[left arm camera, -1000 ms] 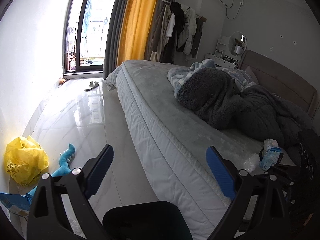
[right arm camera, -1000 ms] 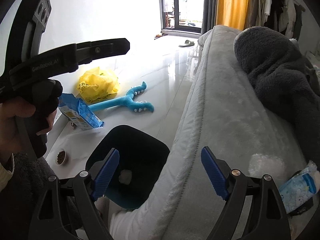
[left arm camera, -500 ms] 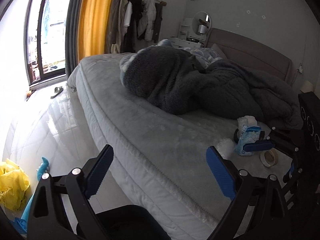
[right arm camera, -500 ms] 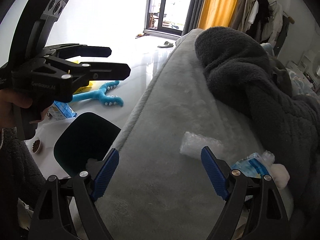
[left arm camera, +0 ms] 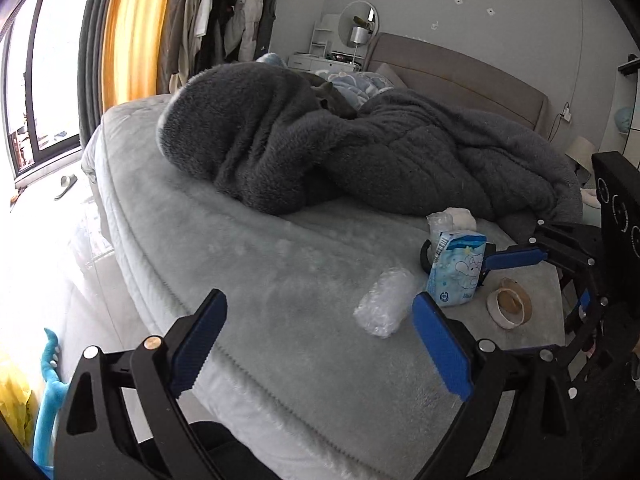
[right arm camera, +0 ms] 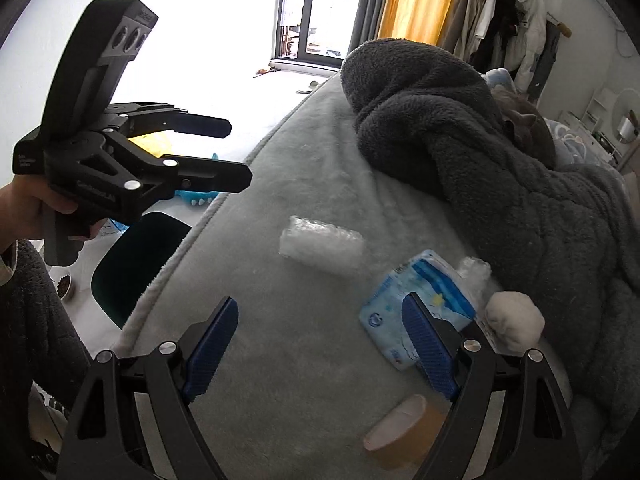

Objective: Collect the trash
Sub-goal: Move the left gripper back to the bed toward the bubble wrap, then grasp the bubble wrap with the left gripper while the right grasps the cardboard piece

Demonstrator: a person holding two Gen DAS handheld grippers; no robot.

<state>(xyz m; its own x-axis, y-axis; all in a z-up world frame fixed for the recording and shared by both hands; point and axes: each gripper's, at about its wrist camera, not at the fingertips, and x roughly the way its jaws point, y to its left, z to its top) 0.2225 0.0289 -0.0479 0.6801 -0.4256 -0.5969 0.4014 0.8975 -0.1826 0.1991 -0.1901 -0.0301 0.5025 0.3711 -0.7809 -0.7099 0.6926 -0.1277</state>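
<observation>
Trash lies on the grey bed [left arm camera: 256, 264]: a clear bubble-wrap roll [left arm camera: 383, 303] [right arm camera: 322, 246], a blue tissue pack [left arm camera: 456, 267] [right arm camera: 416, 307], a tape roll [left arm camera: 510, 308] [right arm camera: 404, 438] and a white paper wad [right arm camera: 514, 322] [left arm camera: 460, 218]. My left gripper [left arm camera: 320, 346] is open and empty above the bed edge, short of the bubble wrap. My right gripper [right arm camera: 320, 348] is open and empty over the bed; its right finger [right arm camera: 430, 346] overlaps the tissue pack. The dark bin [right arm camera: 136, 260] stands on the floor beside the bed.
A dark fleece blanket [left arm camera: 360, 148] is heaped across the bed. On the floor lie a blue toy [left arm camera: 48, 392], a yellow bag [left arm camera: 12, 400], a pet bowl [right arm camera: 66, 286] and a slipper [left arm camera: 66, 182]. The headboard [left arm camera: 460, 68] stands at the back.
Both grippers have swung from the floor and bin toward the bed and moved closer to the trash. The bubble wrap, tissue pack and tape roll now loom larger. Both grippers stay open.
</observation>
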